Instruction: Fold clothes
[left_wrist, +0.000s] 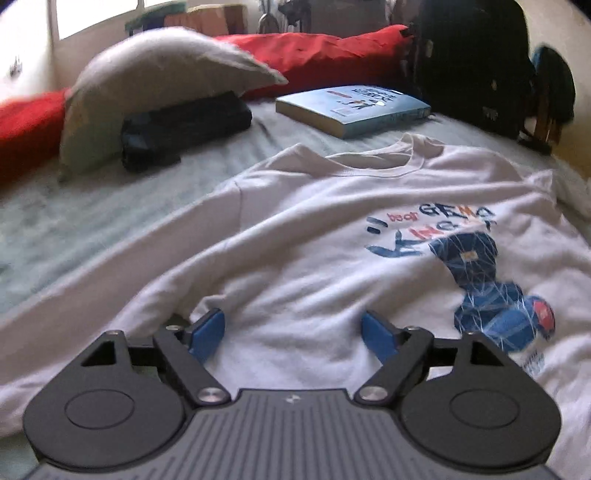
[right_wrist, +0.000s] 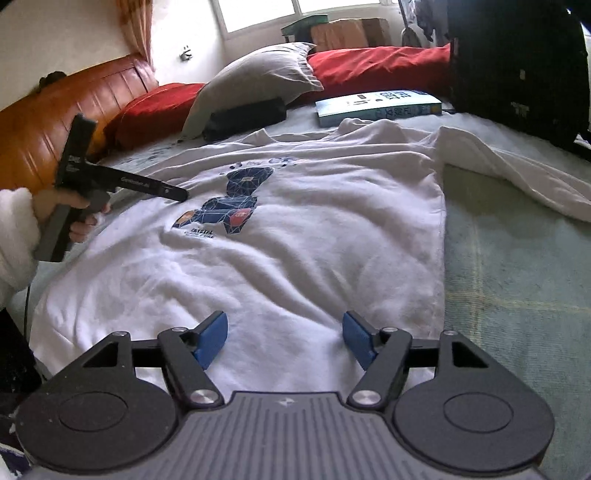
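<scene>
The white sweatshirt (right_wrist: 295, 229) carries a blue faceted bear print (right_wrist: 229, 199). The bedsheet (right_wrist: 517, 277) is pale green plaid, the bolster (right_wrist: 376, 70) red, the pillow (right_wrist: 258, 77) grey, the book (right_wrist: 376, 105) light blue, the headboard (right_wrist: 66, 110) orange-brown.

A home bedroom: a bed (right_wrist: 517, 277) with pillow (right_wrist: 258, 77), wooden headboard (right_wrist: 55, 122), and a window (right_wrist: 258, 11).

A sweatshirt (right_wrist: 295, 221) lies spread on the bed (right_wrist: 517, 277), filling mid-frame. Behind it, toward the top, a book (right_wrist: 376, 105) lies right of a pillow (right_wrist: 258, 81) propped on a dark bundle (right_wrist: 243, 116). A backpack (right_wrist: 517, 66) stands upper right.
</scene>
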